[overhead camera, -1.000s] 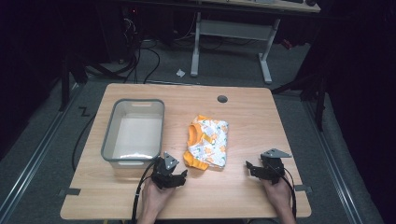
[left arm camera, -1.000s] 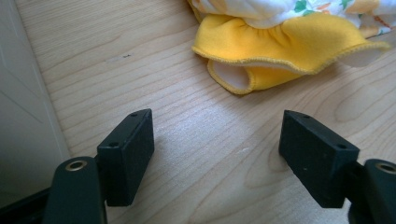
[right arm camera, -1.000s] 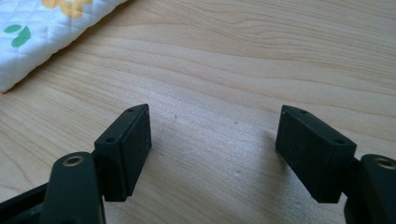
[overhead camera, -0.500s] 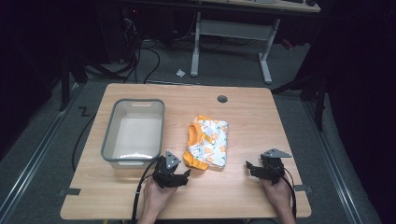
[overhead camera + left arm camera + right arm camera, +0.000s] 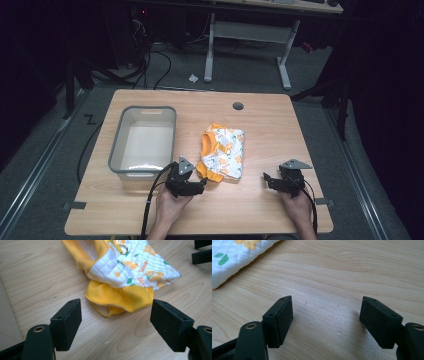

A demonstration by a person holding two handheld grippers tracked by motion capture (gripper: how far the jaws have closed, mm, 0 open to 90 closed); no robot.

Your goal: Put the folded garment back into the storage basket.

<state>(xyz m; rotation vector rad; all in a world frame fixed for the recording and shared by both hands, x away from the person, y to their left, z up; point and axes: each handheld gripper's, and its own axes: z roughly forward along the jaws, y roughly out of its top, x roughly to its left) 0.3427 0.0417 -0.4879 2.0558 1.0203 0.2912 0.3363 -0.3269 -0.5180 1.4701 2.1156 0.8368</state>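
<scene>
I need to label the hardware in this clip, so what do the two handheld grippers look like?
Both are black. The left gripper and the right gripper each carry a grey three-cornered plate on top and trail a black cable toward the person. In the gripper views, each has two flat, rectangular black jaws with small screw holes, hinged on arms with brass-coloured eyelets. No sleeves are visible.

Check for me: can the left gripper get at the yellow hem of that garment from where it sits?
Probably yes. The left gripper is open, and the garment's yellow hem lies just beyond its jaws on bare table, with nothing between.
</scene>
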